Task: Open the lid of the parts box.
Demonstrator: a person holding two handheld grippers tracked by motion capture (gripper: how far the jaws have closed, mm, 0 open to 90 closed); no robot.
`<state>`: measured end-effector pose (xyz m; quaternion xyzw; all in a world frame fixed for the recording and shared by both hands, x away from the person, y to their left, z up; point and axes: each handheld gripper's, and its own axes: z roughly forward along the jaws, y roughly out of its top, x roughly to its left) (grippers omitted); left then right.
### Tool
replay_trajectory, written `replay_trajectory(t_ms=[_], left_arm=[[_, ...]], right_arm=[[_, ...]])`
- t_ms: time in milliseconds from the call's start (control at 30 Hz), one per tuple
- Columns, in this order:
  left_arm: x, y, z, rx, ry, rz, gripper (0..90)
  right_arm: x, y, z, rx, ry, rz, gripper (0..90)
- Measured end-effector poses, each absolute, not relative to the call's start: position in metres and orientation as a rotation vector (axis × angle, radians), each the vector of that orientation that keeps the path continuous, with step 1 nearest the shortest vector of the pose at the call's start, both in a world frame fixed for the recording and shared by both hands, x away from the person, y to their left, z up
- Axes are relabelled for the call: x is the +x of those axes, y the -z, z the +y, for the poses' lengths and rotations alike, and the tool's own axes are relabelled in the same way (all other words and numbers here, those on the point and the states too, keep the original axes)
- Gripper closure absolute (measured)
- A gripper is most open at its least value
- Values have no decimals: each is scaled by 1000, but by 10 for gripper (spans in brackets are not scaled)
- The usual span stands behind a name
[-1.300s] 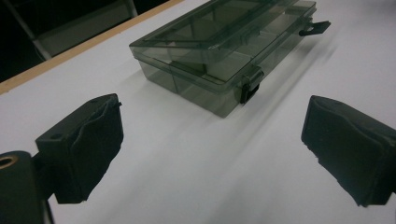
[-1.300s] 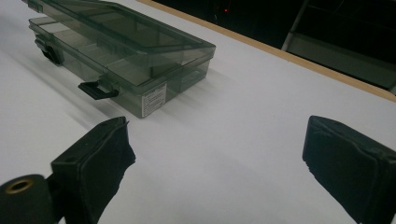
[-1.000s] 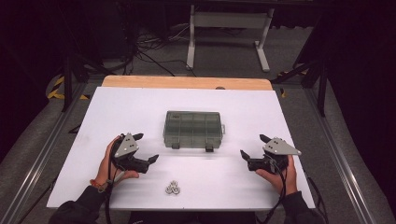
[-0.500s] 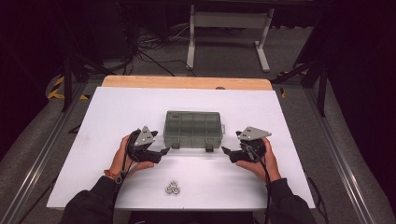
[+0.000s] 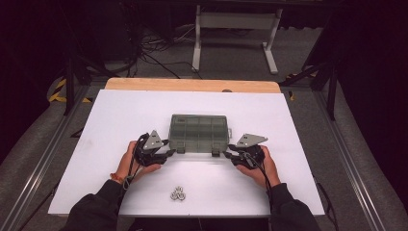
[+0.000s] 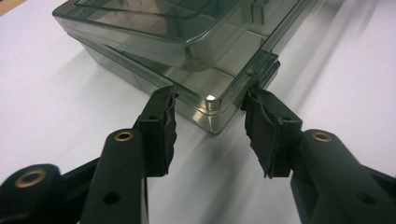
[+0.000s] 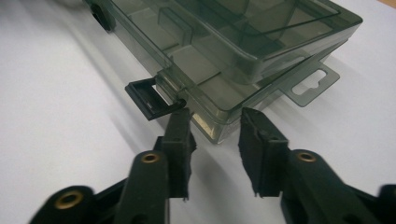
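On the white table (image 5: 120,115), the left gripper (image 5: 162,155) sits at 7 o'clock of the smoky plastic box (image 5: 199,133). Its jaws have just been closing and straddle the box's near left corner, pads at its sides. At 6 o'clock lies a metal piece (image 5: 178,194). The right gripper (image 5: 232,153), at 5 o'clock, has also been closing around the right corner, beside a black latch (image 7: 150,99).

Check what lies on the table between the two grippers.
In the high view, the near edge of the compartment box spans the stretch between the left gripper and the right gripper, each at a front corner.
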<state>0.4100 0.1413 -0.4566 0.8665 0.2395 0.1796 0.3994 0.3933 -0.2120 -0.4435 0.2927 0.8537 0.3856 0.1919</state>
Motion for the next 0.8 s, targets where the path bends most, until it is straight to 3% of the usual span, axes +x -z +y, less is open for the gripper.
replay_trajectory(t_ms=[100,167,500,800], left_arm=[[410,456,142,2190,-449,612,598],[410,456,143,2192,-452,611,603],[409,455,145,2198,-441,605,638],[407,450,152,2185,-432,583,800]], right_arm=[[393,443,-213,823,-1081,2391,699],[393,443,-213,832,-1072,2376,746],[391,443,-215,823,-1079,2366,811],[387,435,-219,801,-1103,2313,882]])
